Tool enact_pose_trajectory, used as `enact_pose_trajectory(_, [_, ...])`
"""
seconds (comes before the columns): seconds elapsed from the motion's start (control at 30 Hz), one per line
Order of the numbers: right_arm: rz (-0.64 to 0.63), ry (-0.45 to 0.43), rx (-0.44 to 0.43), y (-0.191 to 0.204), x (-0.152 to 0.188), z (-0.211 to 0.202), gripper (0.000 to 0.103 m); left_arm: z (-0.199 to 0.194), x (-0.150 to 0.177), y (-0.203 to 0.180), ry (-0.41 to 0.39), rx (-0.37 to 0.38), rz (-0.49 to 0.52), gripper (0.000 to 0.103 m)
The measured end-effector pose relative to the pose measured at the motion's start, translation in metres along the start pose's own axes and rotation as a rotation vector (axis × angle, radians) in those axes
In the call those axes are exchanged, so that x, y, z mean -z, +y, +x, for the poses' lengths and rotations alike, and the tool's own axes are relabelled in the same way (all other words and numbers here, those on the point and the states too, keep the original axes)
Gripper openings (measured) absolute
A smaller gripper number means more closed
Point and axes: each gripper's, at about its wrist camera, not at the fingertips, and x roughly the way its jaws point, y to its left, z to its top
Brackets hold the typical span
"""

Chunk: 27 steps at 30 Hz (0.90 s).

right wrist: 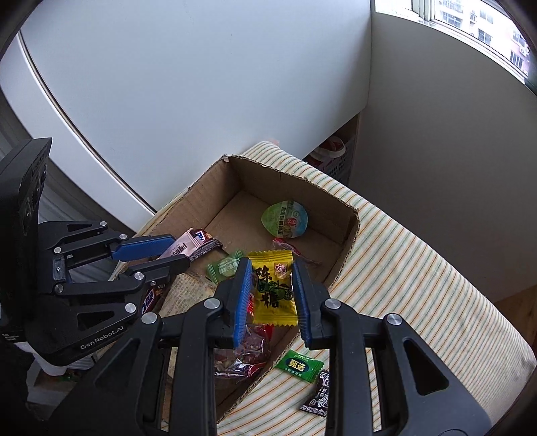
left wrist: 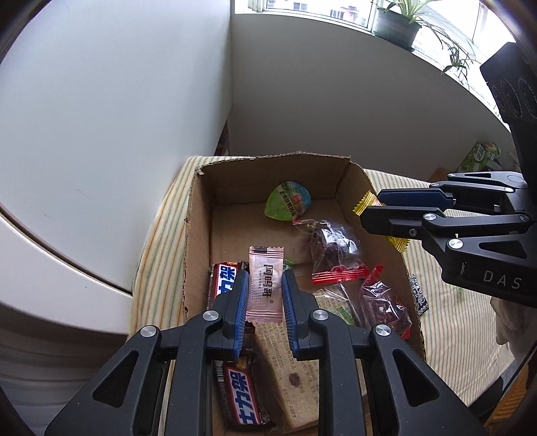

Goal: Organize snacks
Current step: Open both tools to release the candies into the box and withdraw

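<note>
A cardboard box [left wrist: 198,214] [right wrist: 349,231] sits on a striped cloth surface and holds several snacks. My left gripper [left wrist: 265,281] is shut on a pink candy wrapper [left wrist: 265,285], held over the box; it also shows in the right wrist view [right wrist: 181,248]. My right gripper [right wrist: 273,271] is shut on a yellow candy packet [right wrist: 273,288], held over the box's right wall; it shows in the left wrist view [left wrist: 365,203] too. Inside lie a green jelly cup [left wrist: 288,199] [right wrist: 285,218], red-sealed dark fruit packs [left wrist: 335,255] and chocolate bars [left wrist: 241,392].
On the striped cloth [right wrist: 419,268] outside the box lie a green candy [right wrist: 298,364] and a black candy [right wrist: 319,395]. A white cabinet [left wrist: 84,134] stands left. A windowsill with potted plants [left wrist: 399,20] is at the back right.
</note>
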Motion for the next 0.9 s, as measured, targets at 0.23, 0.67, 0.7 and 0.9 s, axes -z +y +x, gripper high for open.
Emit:
enact_pose_trajectory(0.23, [0.034,-0.049,0.012,-0.007,0.001,-0.016,0.072,-0.001,0.0,0.007,-0.006,-0.009,-0.033,0.046])
enact_pose_trajectory(0.67, [0.059,-0.071,0.065,-0.028,0.029,-0.063,0.073,-0.031,0.01,-0.029,-0.035,0.015,0.008,0.046])
enact_pose_trajectory(0.7, [0.061,-0.072,0.075,-0.03,0.033,-0.068,0.073,-0.033,0.011,-0.034,-0.039,0.018,0.014,0.046])
enact_pose_trajectory(0.9, [0.093,-0.075,0.114,-0.057,0.062,-0.092,0.073,-0.038,0.017,-0.075,-0.041,0.056,0.067,0.046])
